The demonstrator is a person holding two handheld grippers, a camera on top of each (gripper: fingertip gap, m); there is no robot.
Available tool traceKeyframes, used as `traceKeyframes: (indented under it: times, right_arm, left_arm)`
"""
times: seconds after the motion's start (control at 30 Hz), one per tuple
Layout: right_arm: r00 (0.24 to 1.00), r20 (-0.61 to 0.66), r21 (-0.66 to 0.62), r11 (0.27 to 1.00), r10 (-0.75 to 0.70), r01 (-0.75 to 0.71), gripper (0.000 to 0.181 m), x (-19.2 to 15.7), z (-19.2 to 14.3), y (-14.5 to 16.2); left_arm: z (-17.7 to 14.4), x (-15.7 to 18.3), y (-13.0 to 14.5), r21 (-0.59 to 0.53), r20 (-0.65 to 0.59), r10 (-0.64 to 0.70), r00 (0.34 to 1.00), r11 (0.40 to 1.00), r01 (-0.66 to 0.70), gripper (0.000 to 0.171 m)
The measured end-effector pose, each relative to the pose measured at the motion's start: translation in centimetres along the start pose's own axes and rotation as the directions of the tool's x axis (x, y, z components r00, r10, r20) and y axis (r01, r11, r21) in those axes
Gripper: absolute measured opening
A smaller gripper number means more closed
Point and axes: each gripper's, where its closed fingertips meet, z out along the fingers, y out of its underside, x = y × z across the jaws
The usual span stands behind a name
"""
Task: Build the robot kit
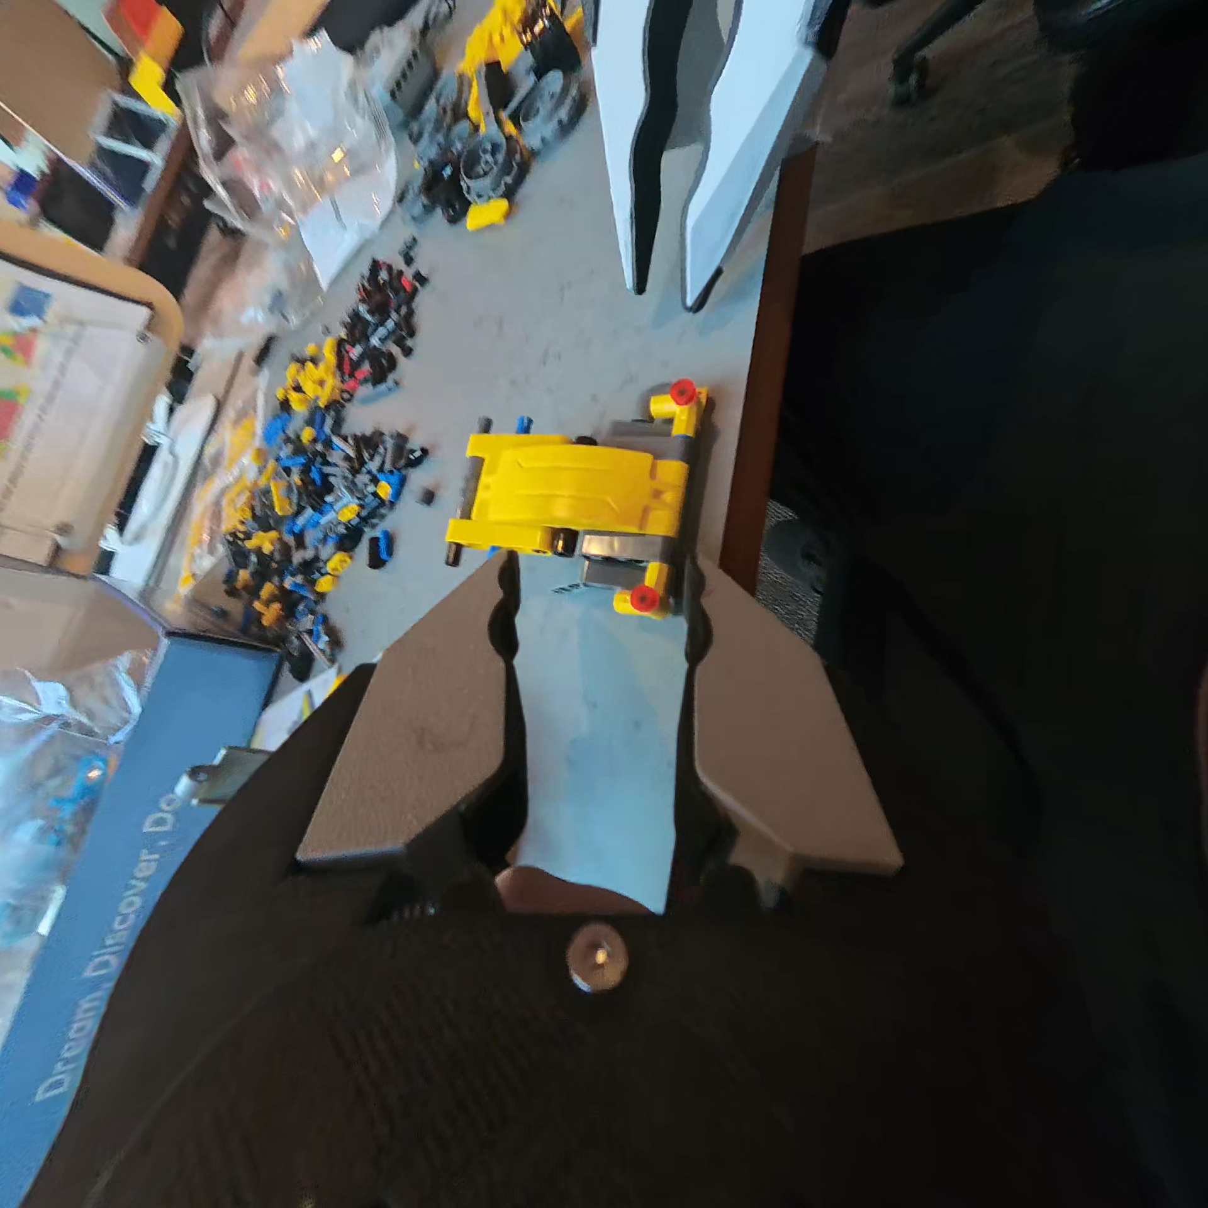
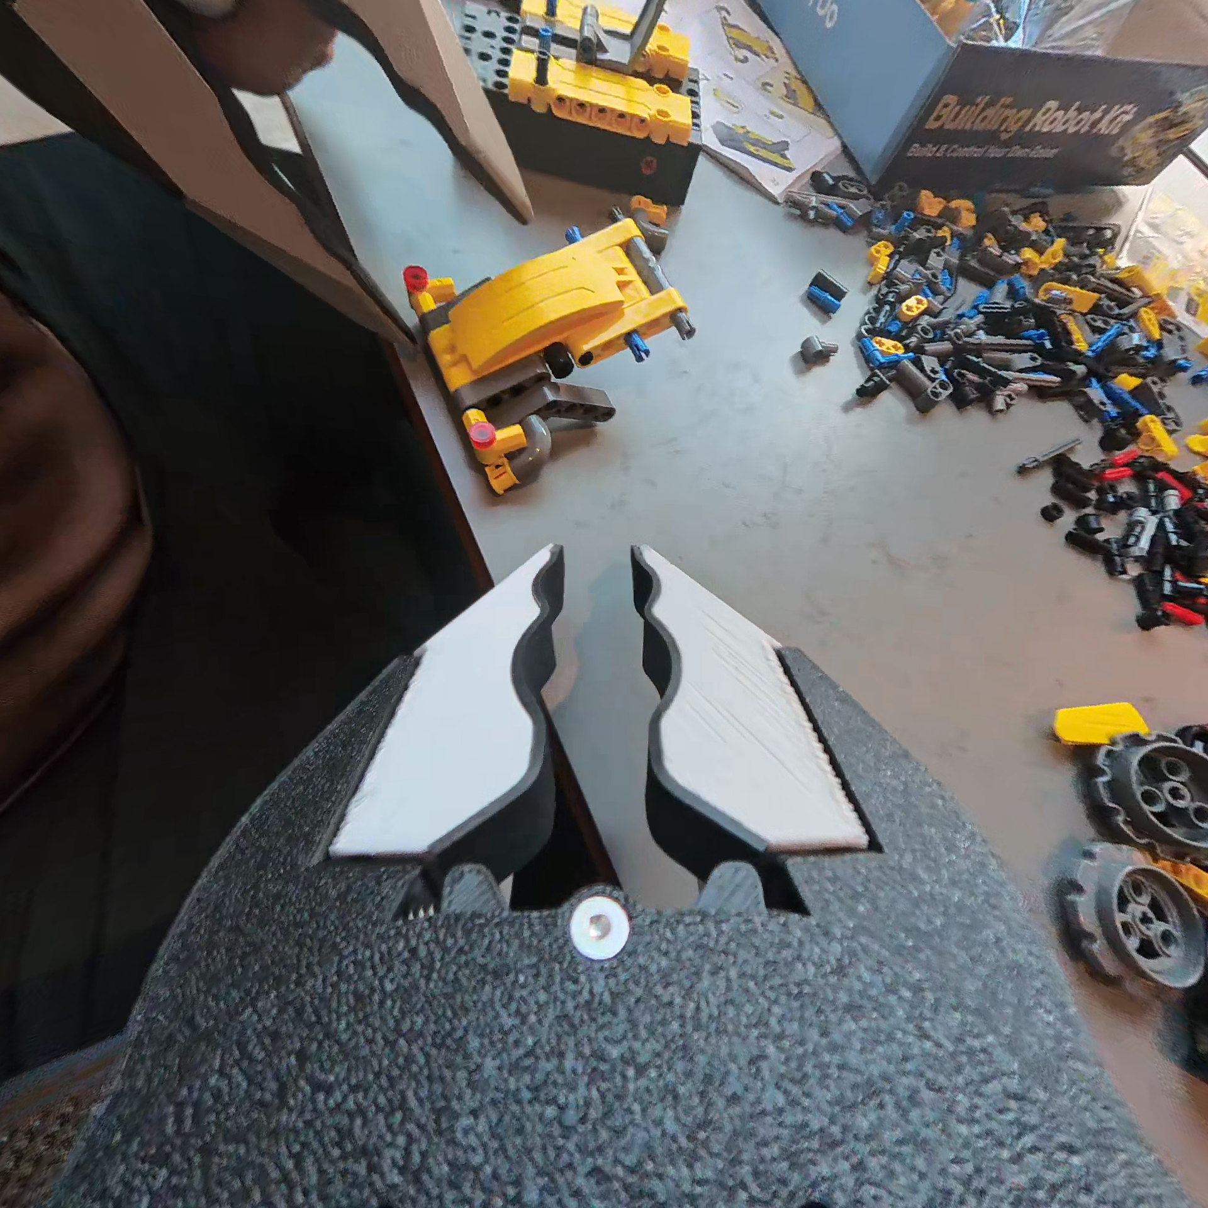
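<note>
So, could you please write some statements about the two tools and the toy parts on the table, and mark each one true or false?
1. The left tool is open and holds nothing. True.
2. The yellow assembly lies near the table edge. True.
3. The right tool grips a black wheel. False: it is open and empty; the wheels lie on the table to its right.
4. The loose parts pile is only red. False: it mixes yellow, blue, black, grey and red.
5. A blue box stands behind the pile. True.
</note>
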Motion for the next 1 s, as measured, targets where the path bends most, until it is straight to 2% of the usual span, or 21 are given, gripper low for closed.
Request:
traceKeyframes:
  times: [0.1,0.23,0.37,0.4,0.5,0.57,0.63,0.73,0.8,0.9,1.0]
  right_arm:
    - [0.998,0.061,0.003,1.000,0.010,-0.010,0.025,-1.1,0.4,-0.3]
    - [0.994,0.105,-0.024,1.000,0.007,-0.004,0.030,-1.9,1.2,-0.7]
    - [1.000,0.016,-0.068,0.998,0.017,-0.016,0.030,0.1,1.4,-0.2]
    - [0.999,-0.007,-0.078,0.996,0.037,-0.038,0.032,0.8,1.3,0.1]
    - [0.993,-0.053,-0.082,0.990,0.108,-0.112,0.034,2.1,0.6,0.7]
    - [0.991,-0.085,-0.082,0.990,0.106,-0.113,0.035,2.5,0.0,0.9]
    - [0.989,-0.121,-0.088,0.992,0.081,-0.092,0.035,2.7,-0.5,0.8]
    - [0.992,-0.116,-0.089,0.995,0.043,-0.054,0.038,1.9,-0.4,-0.3]
    - [0.994,-0.108,-0.106,0.994,-0.003,-0.008,0.040,1.4,0.3,-1.0]
    - [0.986,-0.153,-0.184,0.982,-0.072,0.043,0.045,2.3,1.2,-0.3]
    - [0.984,-0.177,-0.200,0.980,-0.033,-0.003,0.045,3.3,1.2,0.3]
  left_arm:
    - [0.6,0.2,0.3,-0.030,-0.028,-0.019,0.999,0.999,0.018,0.039]
    - [2.1,0.0,-0.3,-0.030,-0.091,-0.051,0.995,0.998,0.048,0.038]
    - [4.4,-0.8,-1.5,-0.016,-0.128,-0.100,0.987,0.995,0.098,0.040]
    - [5.0,-0.9,-2.0,-0.016,-0.121,-0.105,0.987,0.994,0.104,0.045]
    - [5.7,-1.3,-3.1,-0.033,-0.065,-0.094,0.993,0.995,0.092,0.051]
    - [4.7,-2.1,-3.3,-0.014,-0.010,-0.120,0.993,0.993,0.120,0.050]
    - [3.0,-2.8,-2.4,-0.023,0.000,-0.218,0.976,0.976,0.218,0.050]
    - [0.7,-3.8,1.1,-0.106,0.040,-0.343,0.938,0.932,0.346,0.050]
    - [-0.1,-3.8,2.6,-0.131,0.054,-0.370,0.927,0.918,0.374,0.051]
    - [-0.5,-3.4,3.9,-0.144,0.096,-0.353,0.931,0.920,0.364,0.049]
    - [-0.6,-3.0,4.4,-0.125,0.126,-0.377,0.917,0.911,0.392,0.044]
